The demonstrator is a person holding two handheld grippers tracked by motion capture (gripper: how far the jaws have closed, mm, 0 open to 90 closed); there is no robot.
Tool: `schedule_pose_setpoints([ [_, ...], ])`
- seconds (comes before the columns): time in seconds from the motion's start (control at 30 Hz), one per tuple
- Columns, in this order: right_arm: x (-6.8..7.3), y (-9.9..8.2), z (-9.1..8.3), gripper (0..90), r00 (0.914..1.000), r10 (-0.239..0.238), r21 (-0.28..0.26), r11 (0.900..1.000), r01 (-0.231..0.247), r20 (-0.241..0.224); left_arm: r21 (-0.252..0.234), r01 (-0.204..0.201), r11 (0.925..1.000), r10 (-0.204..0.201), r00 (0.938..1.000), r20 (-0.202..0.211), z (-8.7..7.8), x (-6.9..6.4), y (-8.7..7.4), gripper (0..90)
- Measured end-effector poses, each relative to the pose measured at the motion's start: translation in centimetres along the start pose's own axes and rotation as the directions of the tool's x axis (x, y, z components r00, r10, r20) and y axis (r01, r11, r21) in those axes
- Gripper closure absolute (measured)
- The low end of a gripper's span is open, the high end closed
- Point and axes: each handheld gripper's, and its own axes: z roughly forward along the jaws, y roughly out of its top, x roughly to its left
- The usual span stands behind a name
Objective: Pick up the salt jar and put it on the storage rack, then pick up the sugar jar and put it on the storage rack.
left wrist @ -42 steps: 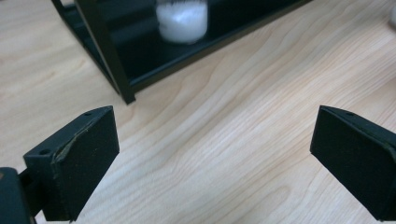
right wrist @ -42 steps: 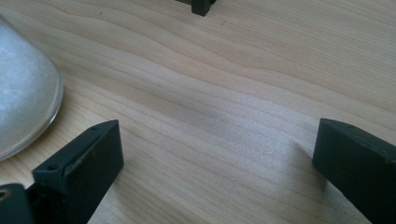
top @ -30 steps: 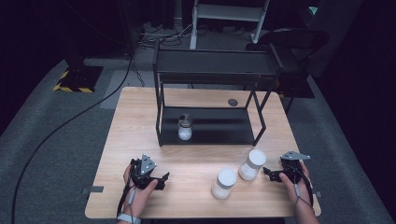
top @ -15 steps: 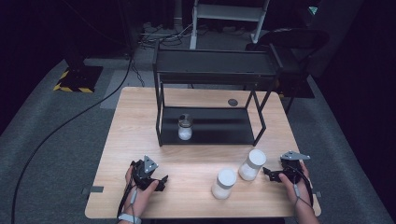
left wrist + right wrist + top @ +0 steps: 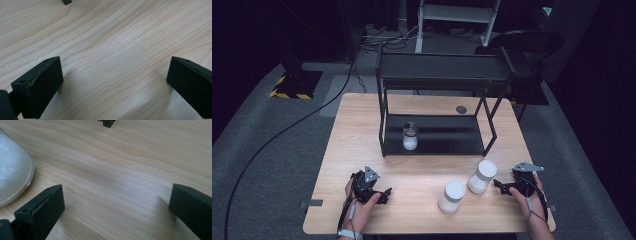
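Two white-lidded jars of white powder stand on the wooden table [image 5: 362, 130] near its front: one [image 5: 451, 196] at the middle, the other [image 5: 482, 176] to its right. A third, smaller jar [image 5: 410, 136] sits on the lower shelf of the black rack [image 5: 437, 80]. My left gripper [image 5: 382, 194] rests open at the front left, its jaws wide apart over bare wood [image 5: 112, 62]. My right gripper [image 5: 498, 185] rests open at the front right, just right of the nearer jar, whose glass base [image 5: 12, 172] shows at the left.
A small dark disc [image 5: 461, 109] lies on the table behind the rack. A rack foot [image 5: 108, 123] stands ahead of the right gripper. Cables and a chair lie on the floor beyond the table.
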Motion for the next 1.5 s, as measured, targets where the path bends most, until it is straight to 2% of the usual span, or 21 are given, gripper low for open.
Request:
schedule_pose_setpoints([
  [0.17, 0.0, -0.1, -0.1, 0.2, 1.0000, 0.007, -0.001, 1.0000, -0.007, 0.002, 0.000, 0.000, 1.0000, 0.000, 1.0000, 0.000, 0.0, 0.0, 0.0, 0.5],
  [0.23, 0.0, -0.2, -0.2, 4.3, 0.9999, 0.010, -0.006, 0.9999, -0.010, 0.006, 0.000, 0.000, 1.0000, 0.000, 1.0000, 0.000, 0.0, 0.0, 0.0, 0.5],
  [0.37, 0.0, -0.5, -1.1, 4.0, 0.9999, 0.015, -0.054, 0.9984, -0.014, 0.007, 0.000, 0.000, 1.0000, 0.000, 1.0000, 0.000, 0.0, 0.0, 0.0, 0.5],
  [0.47, -0.2, -0.6, -1.6, 3.8, 0.9996, 0.028, -0.077, 0.9966, -0.029, -0.006, 0.000, 0.000, 1.0000, 0.000, 1.0000, 0.000, 0.0, 0.0, 0.0, 0.5],
  [0.6, -0.1, -0.6, -2.5, 3.7, 0.9997, 0.025, -0.105, 0.9942, -0.025, -0.006, 0.000, 0.000, 1.0000, 0.000, 1.0000, 0.000, 0.0, 0.0, 0.0, 0.5],
  [1.0, 0.9, 0.0, -5.1, 3.6, 1.0000, 0.002, -0.189, 0.9820, -0.004, -0.009, 0.000, 0.000, 1.0000, 0.000, 1.0000, 0.000, 0.0, 0.0, 0.0, 0.5],
  [1.5, 2.4, 1.1, -7.9, 3.6, 0.9997, -0.014, -0.244, 0.9698, 0.009, -0.020, 0.000, 0.000, 1.0000, 0.000, 1.0000, 0.000, 0.0, 0.0, 0.0, 0.5],
])
